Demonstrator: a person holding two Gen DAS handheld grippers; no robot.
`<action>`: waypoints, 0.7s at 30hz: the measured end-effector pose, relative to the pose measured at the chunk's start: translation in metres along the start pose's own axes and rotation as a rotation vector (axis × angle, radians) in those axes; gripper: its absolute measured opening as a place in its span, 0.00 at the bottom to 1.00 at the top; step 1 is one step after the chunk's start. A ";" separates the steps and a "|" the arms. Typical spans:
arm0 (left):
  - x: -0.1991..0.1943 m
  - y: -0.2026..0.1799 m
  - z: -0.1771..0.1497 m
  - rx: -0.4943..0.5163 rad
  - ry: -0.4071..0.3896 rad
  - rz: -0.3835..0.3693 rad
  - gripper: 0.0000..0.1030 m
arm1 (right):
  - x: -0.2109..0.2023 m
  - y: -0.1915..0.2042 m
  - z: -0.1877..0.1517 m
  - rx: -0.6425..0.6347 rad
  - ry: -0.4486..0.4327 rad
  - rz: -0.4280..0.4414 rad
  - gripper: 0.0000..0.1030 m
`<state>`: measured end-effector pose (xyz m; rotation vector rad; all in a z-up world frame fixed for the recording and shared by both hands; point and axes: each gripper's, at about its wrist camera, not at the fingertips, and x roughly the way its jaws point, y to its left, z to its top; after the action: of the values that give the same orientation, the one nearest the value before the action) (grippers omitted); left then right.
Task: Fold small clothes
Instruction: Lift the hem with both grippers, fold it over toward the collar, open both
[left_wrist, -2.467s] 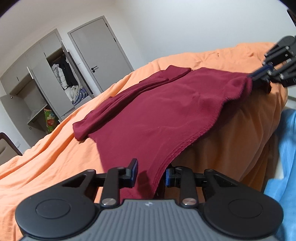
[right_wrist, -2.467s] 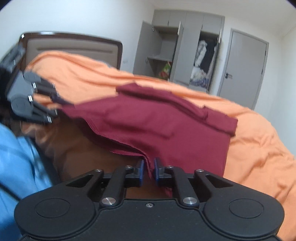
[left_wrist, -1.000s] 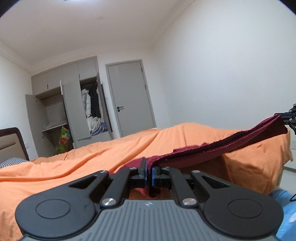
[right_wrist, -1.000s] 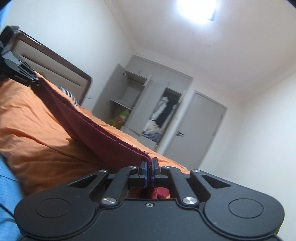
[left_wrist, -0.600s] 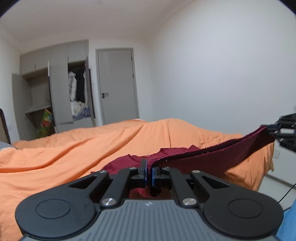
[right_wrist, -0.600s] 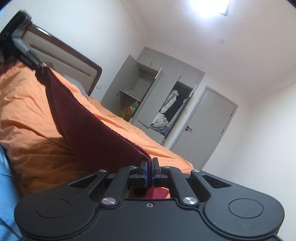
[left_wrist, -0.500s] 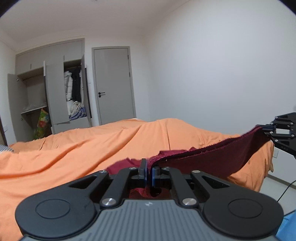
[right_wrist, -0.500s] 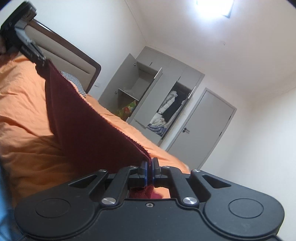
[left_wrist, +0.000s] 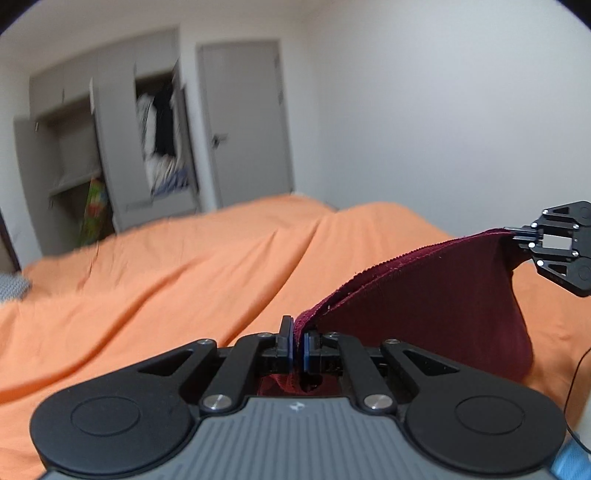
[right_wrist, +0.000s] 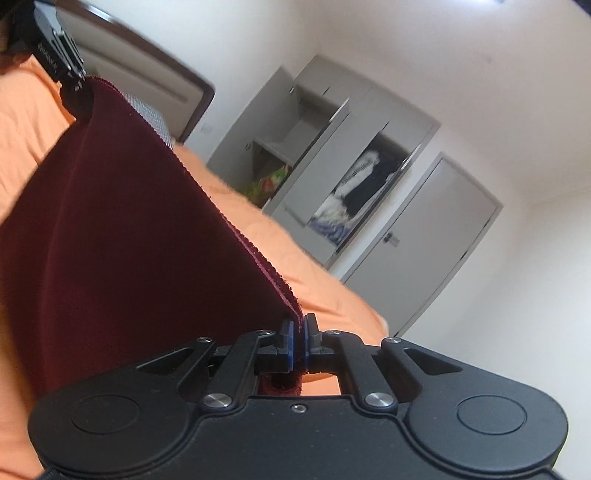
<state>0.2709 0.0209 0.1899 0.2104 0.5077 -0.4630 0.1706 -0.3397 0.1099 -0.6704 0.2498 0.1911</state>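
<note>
Left gripper (left_wrist: 296, 341) clamped tight on maroon cloth (left_wrist: 436, 295), jaws nearly touching; right gripper (right_wrist: 297, 341) likewise pinching the opposite end, both held raised and well apart

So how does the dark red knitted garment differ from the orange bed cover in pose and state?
The dark red knitted garment is lifted and stretched taut in the air, while the orange bed cover lies spread on the bed. The garment is pinched at two corners by the left gripper and right gripper; nothing holds the cover. Both are plain, single-colour cloth.
</note>
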 end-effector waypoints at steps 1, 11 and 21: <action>0.018 0.008 0.004 -0.023 0.029 -0.004 0.04 | 0.019 -0.002 0.000 -0.004 0.022 0.008 0.04; 0.166 0.070 -0.016 -0.185 0.255 -0.018 0.04 | 0.161 0.009 -0.026 0.015 0.273 0.148 0.05; 0.226 0.096 -0.064 -0.336 0.365 -0.023 0.12 | 0.206 0.022 -0.065 0.136 0.395 0.214 0.31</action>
<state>0.4646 0.0406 0.0273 -0.0375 0.9361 -0.3558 0.3501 -0.3446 -0.0117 -0.5410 0.7097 0.2429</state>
